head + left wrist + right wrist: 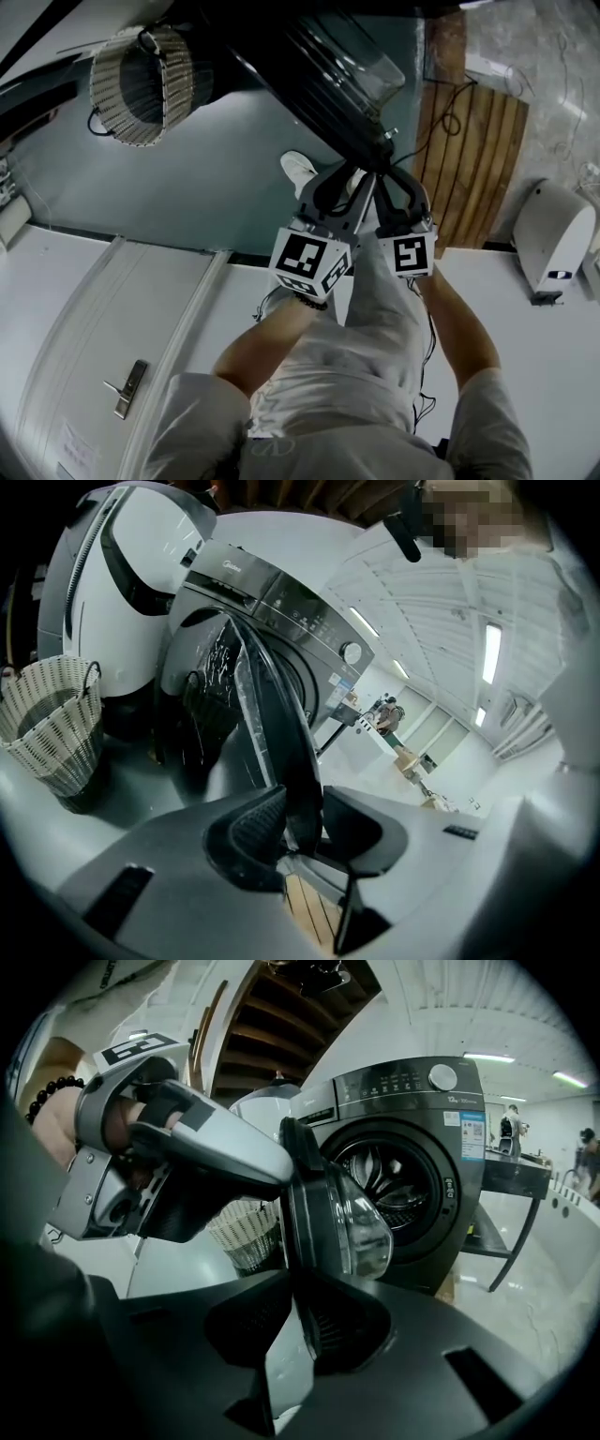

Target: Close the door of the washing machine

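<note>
A laundry corner in a big bright hall: washer (412,1166) ahead of the jaws, basket (52,724) left of them, strip lights (491,653) and wooden stairs (253,1044) above.

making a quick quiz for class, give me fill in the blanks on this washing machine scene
The washing machine's door stands ___.
Its edge is between the jaws of ___ hand-held grippers.
Beside the machine stands a woven ___.
Missing words: open; both; basket.
</note>
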A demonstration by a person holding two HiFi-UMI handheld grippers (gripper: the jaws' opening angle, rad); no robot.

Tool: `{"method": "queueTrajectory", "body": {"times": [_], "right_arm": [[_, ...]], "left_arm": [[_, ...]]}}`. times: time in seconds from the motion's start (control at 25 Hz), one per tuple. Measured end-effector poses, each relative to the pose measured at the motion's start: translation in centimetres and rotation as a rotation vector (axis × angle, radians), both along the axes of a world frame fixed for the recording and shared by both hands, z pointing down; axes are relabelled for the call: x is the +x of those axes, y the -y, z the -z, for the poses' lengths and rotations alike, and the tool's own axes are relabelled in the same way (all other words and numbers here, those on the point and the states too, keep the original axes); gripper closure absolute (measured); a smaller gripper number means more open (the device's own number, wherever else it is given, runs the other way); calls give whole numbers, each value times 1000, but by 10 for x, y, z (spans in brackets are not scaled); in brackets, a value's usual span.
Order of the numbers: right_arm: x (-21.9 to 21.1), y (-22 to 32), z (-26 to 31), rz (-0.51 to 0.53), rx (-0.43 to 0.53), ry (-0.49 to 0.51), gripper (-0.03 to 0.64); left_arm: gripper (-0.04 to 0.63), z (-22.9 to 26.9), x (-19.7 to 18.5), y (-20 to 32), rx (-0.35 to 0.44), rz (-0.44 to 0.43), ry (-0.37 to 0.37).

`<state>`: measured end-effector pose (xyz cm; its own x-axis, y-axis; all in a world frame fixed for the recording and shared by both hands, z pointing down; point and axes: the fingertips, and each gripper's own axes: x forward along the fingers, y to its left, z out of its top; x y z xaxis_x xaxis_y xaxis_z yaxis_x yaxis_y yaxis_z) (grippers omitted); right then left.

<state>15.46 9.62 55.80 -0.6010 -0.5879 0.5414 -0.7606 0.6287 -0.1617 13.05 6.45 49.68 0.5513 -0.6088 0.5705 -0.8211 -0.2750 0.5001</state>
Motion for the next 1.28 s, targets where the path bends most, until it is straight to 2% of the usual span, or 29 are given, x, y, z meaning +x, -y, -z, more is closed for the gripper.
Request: {"method": "queueTrajectory", "body": {"times": [0.2,0.32,0.56,0.8,1.28], "right_arm": [[14,10,0,4,10,-6,546],[19,14,0,13,17,-5,546],[30,25,0,31,36,-21,546],[48,42,0,-14,46,-28,545],[74,72,0,-18,72,-55,540]], "left_arm": [[515,6,14,4,59,-78,10],[592,6,20,2,89,-111,26],[592,3,27,6,118,-154,49],[592,-1,33,15,124,-157,59],[592,-5,41,32,133,-160,51]]}}
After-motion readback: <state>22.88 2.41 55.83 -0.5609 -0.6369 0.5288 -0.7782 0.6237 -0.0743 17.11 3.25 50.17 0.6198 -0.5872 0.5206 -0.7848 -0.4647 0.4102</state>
